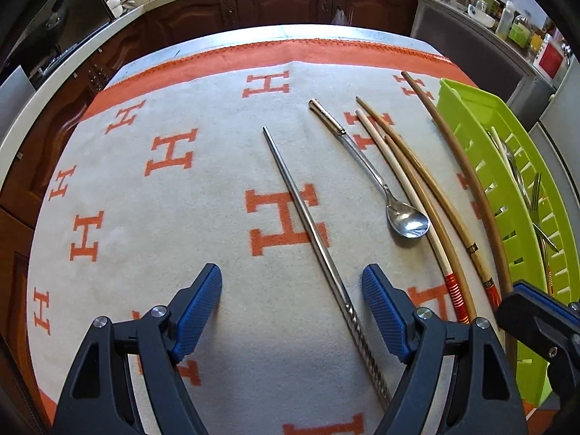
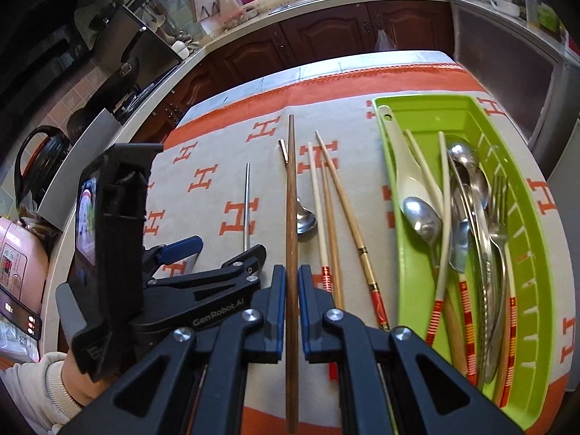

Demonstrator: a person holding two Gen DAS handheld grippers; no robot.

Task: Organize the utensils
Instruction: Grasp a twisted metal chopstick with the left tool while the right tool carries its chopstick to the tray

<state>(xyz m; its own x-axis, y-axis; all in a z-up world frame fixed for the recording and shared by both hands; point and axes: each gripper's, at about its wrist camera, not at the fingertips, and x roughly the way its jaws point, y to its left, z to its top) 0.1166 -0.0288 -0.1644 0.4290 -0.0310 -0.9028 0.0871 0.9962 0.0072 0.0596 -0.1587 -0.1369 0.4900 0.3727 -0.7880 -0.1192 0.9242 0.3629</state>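
Gripping brown chopstick (image 2: pixel 292 195), right tongs (image 2: pixel 291 282); long axis along fingers, pointing away.

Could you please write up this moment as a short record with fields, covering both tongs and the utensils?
right tongs: shut on dark wooden chopstick
left tongs: open, over metal chopstick, not gripping it
green tray: holds spoons, a fork, chopsticks
loose on cloth: long-handled spoon, three bamboo chopsticks
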